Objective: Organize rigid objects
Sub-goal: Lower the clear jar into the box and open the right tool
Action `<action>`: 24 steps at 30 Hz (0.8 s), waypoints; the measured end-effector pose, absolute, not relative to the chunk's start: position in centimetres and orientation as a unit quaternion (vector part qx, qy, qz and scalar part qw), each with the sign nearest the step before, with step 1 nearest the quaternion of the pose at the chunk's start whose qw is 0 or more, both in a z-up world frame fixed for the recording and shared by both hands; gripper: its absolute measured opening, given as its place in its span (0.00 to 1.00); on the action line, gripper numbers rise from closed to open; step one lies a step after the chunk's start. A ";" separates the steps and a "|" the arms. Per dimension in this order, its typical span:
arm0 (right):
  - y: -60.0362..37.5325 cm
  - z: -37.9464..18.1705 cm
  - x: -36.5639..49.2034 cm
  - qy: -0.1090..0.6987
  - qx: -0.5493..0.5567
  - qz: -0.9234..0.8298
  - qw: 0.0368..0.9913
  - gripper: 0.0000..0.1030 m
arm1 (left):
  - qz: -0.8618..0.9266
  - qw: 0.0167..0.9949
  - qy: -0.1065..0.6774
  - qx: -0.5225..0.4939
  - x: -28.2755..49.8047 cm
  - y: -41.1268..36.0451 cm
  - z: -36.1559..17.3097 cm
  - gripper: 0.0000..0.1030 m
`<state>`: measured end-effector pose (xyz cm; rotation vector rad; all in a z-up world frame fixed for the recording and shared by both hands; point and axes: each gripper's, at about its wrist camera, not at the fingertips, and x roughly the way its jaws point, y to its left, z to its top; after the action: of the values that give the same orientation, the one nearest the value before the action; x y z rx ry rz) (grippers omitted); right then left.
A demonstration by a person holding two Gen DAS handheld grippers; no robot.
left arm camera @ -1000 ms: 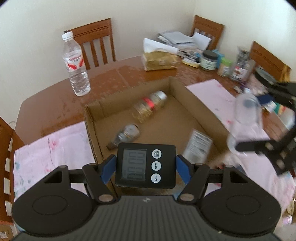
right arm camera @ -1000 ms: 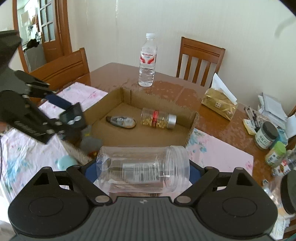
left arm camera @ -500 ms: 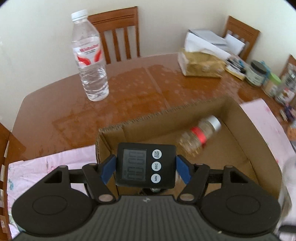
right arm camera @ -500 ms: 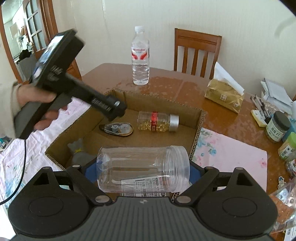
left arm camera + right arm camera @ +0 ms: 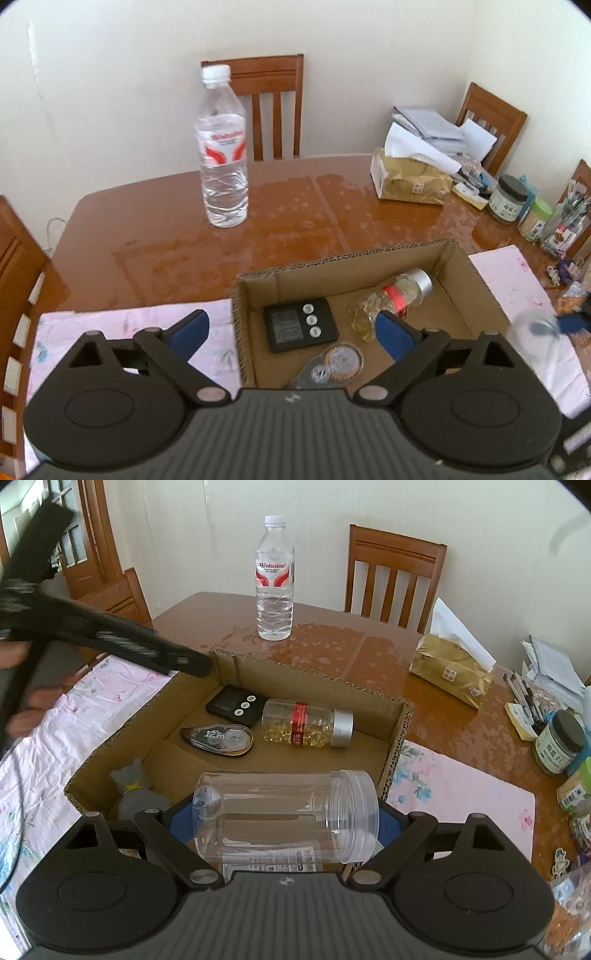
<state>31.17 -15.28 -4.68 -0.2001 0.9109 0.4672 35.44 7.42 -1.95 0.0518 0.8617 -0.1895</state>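
Timer (image 5: 301,325) placement is complete: a second ago the left gripper (image 5: 291,328) pinched this black device between its blue pads; now it lies flat on the floor of the cardboard box (image 5: 480,280), in the far left corner, face up. The left jaws are opening, spread wide above the box's left wall, with nothing between them. One item is thus stowed, and that hand is free for another.

Contents of the box, left to right in the right wrist view: a grey object (image 5: 135,786) at the near left corner, too indistinct to name; the timer (image 5: 236,705); a correction-tape dispenser (image 5: 218,738) just in front of it; a capsule bottle (image 5: 306,723) on its side, long axis parallel to the far wall, silver cap toward the right wall.

Right gripper (image 5: 286,819) clamps a clear empty jar (image 5: 286,812) end to end, over the box's near edge. The jar's long axis lies crosswise between the pads, base left, threaded mouth right. It is judged next for deposit.

Outside the box, a water bottle (image 5: 275,579) stands upright near the table's far edge.
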 end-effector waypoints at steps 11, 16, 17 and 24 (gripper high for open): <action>-13.7 -3.2 33.6 0.421 -0.089 0.207 0.878 1.00 | -0.054 0.910 0.410 0.042 29.1 9.9 0.6 0.94; -14.0 -2.9 31.2 0.404 -0.097 0.206 0.886 1.00 | -0.043 0.914 0.401 0.040 26.3 10.5 -0.2 0.96; -14.2 -3.0 30.5 0.397 -0.098 0.205 0.889 1.00 | -0.045 0.915 0.398 0.038 25.7 10.5 -0.7 0.96; -15.8 -3.1 25.7 0.405 -0.079 0.180 0.893 1.00 | -0.022 0.907 0.418 0.034 21.9 10.3 -2.3 0.96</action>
<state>25.66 -15.79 -3.10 -0.1629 0.8398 0.3724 21.87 10.30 -2.29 0.0696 0.8631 -0.0463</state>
